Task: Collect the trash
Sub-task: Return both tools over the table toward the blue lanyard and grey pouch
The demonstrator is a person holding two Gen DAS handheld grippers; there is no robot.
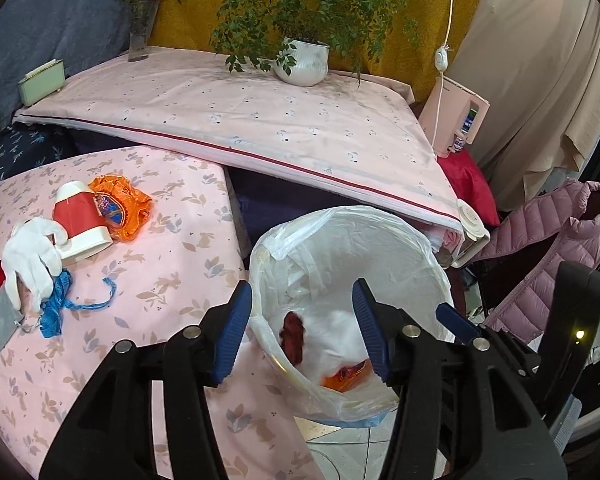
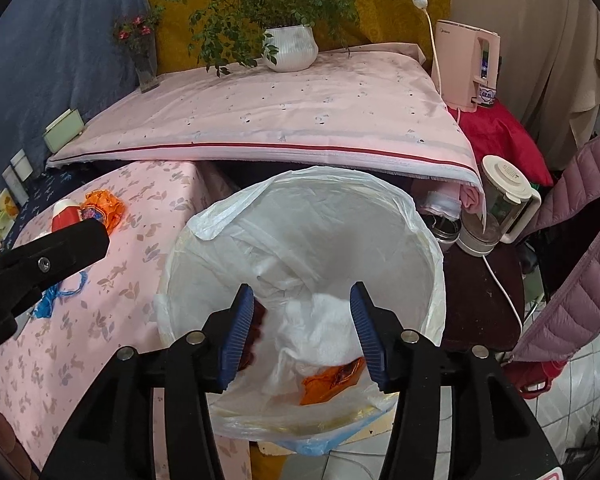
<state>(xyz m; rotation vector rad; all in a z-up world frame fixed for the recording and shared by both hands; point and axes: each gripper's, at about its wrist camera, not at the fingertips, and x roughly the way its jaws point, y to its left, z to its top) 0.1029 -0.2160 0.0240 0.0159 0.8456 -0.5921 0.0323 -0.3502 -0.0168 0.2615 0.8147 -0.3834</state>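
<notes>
A trash bin lined with a white plastic bag (image 1: 380,236) (image 2: 420,224) stands beside the pink-clothed table (image 1: 172,248). Inside lie a white tissue (image 2: 324,324), an orange wrapper (image 2: 332,380) and a dark red scrap (image 1: 294,334). My left gripper (image 1: 300,332) is open and empty over the bin's near rim. My right gripper (image 2: 302,332) is open and empty above the bin's mouth. On the table lie an orange wrapper (image 1: 124,204), a red-and-white cup on its side (image 1: 80,220), a white glove (image 1: 32,256) and a blue string (image 1: 60,308).
A raised pink-covered surface (image 1: 260,120) carries a potted plant (image 1: 304,60), a flower vase (image 1: 140,36) and a green box (image 1: 42,82). A pink water dispenser (image 2: 464,68), a blender jug (image 2: 500,204) and a pink down jacket (image 1: 548,248) stand at the right.
</notes>
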